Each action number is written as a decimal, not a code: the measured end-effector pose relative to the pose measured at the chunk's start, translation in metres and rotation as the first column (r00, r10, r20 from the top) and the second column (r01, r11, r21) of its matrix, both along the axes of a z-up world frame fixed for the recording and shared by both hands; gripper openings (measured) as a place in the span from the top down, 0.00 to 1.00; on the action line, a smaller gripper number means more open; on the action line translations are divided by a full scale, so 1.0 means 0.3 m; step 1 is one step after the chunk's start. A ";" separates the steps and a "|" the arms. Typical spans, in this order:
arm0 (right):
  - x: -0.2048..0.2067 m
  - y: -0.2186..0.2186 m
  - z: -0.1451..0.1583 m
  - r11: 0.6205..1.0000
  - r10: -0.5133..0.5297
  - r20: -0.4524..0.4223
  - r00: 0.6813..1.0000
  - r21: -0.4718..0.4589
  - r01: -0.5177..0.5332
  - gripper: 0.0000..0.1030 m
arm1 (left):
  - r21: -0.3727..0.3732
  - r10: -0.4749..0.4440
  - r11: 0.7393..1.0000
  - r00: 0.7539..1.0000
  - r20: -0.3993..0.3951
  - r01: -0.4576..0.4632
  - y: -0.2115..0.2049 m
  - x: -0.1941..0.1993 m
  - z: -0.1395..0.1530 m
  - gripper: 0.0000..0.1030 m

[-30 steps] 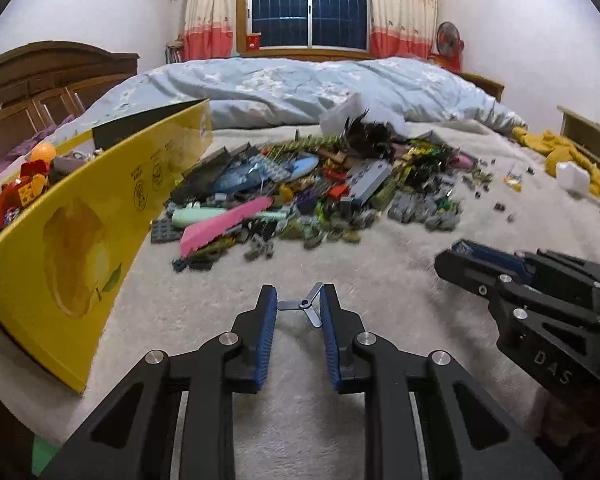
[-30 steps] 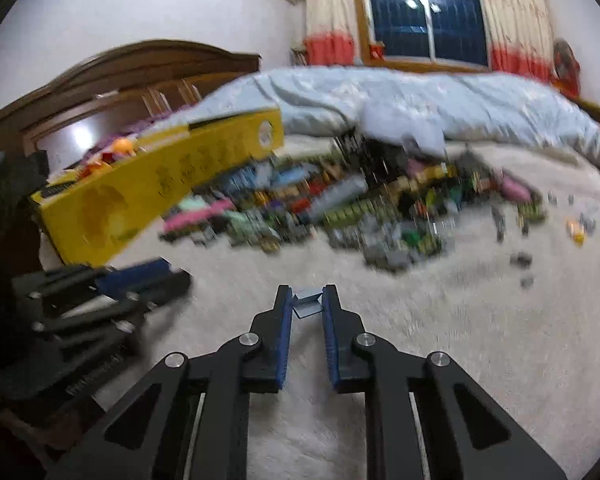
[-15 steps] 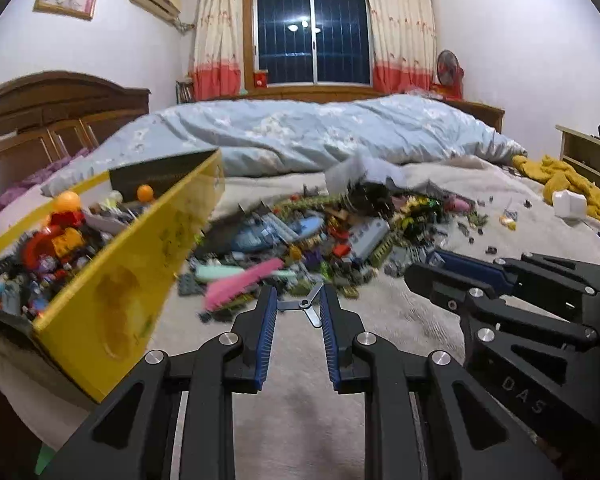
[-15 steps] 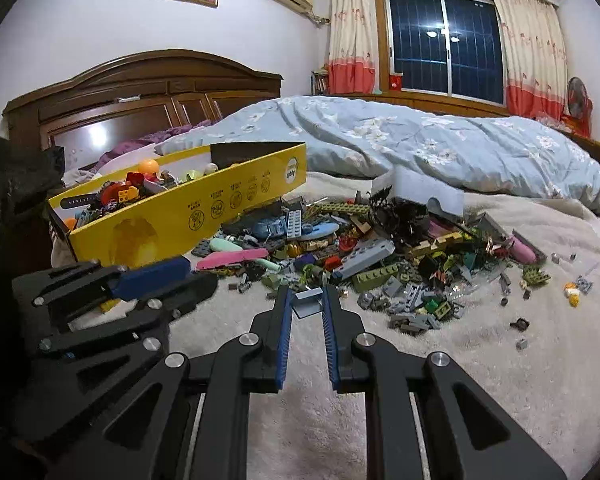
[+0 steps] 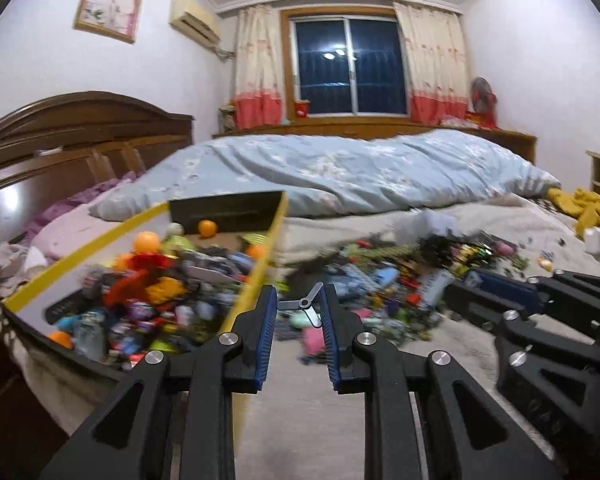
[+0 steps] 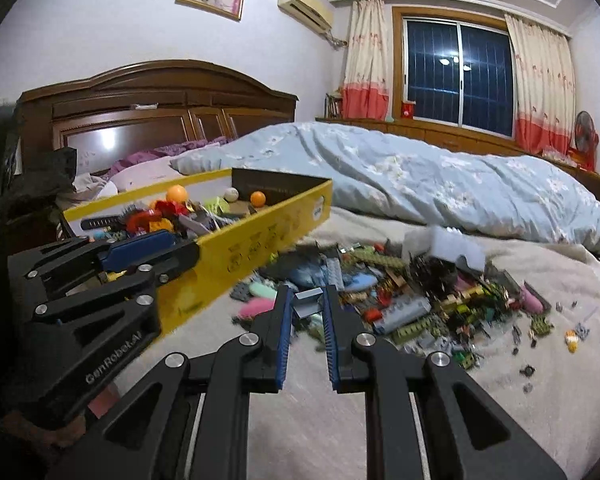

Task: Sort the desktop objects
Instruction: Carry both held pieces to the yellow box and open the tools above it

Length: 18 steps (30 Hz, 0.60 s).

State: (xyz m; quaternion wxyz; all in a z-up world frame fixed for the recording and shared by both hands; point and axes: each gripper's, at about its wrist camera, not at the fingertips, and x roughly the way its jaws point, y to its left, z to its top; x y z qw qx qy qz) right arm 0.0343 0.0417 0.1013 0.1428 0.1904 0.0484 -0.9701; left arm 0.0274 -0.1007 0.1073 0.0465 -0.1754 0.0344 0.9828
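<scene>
At the lower centre of the left wrist view, the left gripper (image 5: 300,304) is clenched on a small grey three-bladed propeller piece (image 5: 304,305), pinched between its blue pads. Lower centre in the right wrist view, the right gripper (image 6: 304,303) likewise grasps a small grey block (image 6: 307,300). Both pieces are lifted clear of the pale blanket (image 6: 520,408). Left of the fingers sits the yellow box (image 5: 255,280), already crowded with toys and orange balls; right of it, across the middle of the frame, spreads the loose pile of bricks (image 6: 420,304). The step in hand looks like carrying both picks to the box. The next move calls for bringing each gripper over the box's open top, past its near wall, before letting go.
</scene>
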 end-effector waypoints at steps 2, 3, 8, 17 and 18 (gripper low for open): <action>0.002 -0.027 0.029 1.000 0.015 -0.018 1.000 -0.002 -0.015 0.86 | 0.006 0.032 0.999 0.999 -0.008 -0.032 -0.045 0.001 0.014 0.78; 0.000 -0.041 0.040 1.000 0.024 -0.026 0.999 0.002 -0.024 0.86 | 0.009 0.046 0.999 0.999 -0.016 -0.046 -0.063 0.004 0.019 0.78; -0.004 -0.141 0.095 0.997 0.080 -0.074 0.994 0.009 -0.079 0.86 | 0.026 0.124 0.992 0.992 -0.036 -0.124 -0.161 0.006 0.037 0.78; -0.043 -0.303 0.048 0.980 0.192 -0.038 0.981 0.056 -0.189 0.86 | 0.028 0.229 0.973 0.971 -0.070 -0.228 -0.322 -0.008 0.058 0.78; -0.051 -0.314 0.047 0.979 0.201 -0.034 0.979 0.052 -0.199 0.86 | 0.033 0.234 0.972 0.969 -0.076 -0.232 -0.332 -0.008 0.062 0.78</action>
